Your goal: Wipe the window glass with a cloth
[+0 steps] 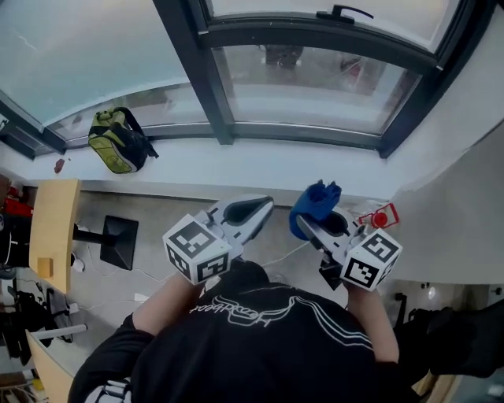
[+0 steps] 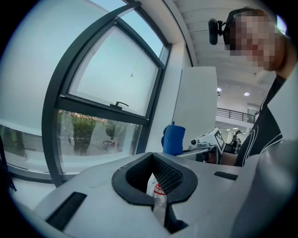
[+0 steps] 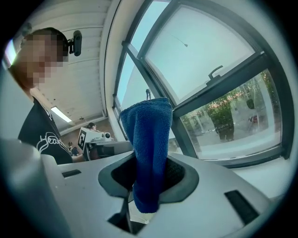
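The window glass (image 1: 315, 86) in its dark frame rises past the white sill (image 1: 260, 169). A blue cloth (image 1: 315, 201) stands bunched upward out of my right gripper (image 1: 311, 224), which is shut on it just short of the sill. In the right gripper view the cloth (image 3: 149, 148) hangs through the jaws of the right gripper (image 3: 146, 181) before the pane (image 3: 205, 51). My left gripper (image 1: 264, 206) is level beside it to the left, jaws shut. In the left gripper view a scrap of something clear and red shows through the closed left gripper (image 2: 156, 179); what it is I cannot tell.
A green backpack (image 1: 118, 140) lies on the sill at the left. A small red object (image 1: 380, 216) sits by the right gripper. The upper sash has a black handle (image 1: 342, 12). A wooden table (image 1: 53, 228) and a black stand base (image 1: 118, 240) are on the floor to the left.
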`<state>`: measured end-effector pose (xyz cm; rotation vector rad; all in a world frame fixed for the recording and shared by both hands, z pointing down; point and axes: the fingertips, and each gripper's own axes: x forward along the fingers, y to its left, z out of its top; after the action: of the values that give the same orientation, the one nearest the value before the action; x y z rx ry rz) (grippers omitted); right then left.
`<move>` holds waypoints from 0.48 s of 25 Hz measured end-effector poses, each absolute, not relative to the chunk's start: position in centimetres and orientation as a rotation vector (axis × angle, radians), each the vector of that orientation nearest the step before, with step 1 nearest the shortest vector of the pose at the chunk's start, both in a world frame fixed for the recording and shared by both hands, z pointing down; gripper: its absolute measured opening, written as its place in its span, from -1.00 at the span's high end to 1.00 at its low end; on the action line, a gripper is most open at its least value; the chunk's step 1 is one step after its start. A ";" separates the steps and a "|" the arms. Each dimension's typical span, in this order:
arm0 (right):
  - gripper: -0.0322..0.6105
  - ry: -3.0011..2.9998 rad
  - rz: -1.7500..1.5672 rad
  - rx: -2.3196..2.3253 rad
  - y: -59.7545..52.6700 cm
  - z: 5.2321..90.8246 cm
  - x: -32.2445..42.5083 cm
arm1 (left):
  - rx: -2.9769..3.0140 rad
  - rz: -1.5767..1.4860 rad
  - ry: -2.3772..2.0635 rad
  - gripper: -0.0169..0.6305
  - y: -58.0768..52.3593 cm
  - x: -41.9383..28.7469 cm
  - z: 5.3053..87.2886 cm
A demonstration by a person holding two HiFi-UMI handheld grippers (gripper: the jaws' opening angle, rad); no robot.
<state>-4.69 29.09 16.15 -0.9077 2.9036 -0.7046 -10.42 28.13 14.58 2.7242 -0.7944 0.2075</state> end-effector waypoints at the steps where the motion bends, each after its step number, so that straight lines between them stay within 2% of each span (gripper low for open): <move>1: 0.61 2.905 -0.705 -0.901 28.4 16.2 -4.9 | 2.720 0.196 -0.818 0.93 27.4 -10.9 14.5; 6: 0.61 2.916 -0.688 -0.900 27.2 16.1 -5.5 | 2.710 0.135 -0.904 0.93 26.0 -12.4 14.1; 12: 0.61 2.933 -0.692 -0.971 18.3 17.5 -6.0 | 2.674 0.070 -0.936 0.93 17.1 -13.4 15.6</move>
<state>-5.98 18.31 17.47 -0.9706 2.9328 -0.6917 -13.41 17.13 15.64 2.6741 -0.9360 0.0695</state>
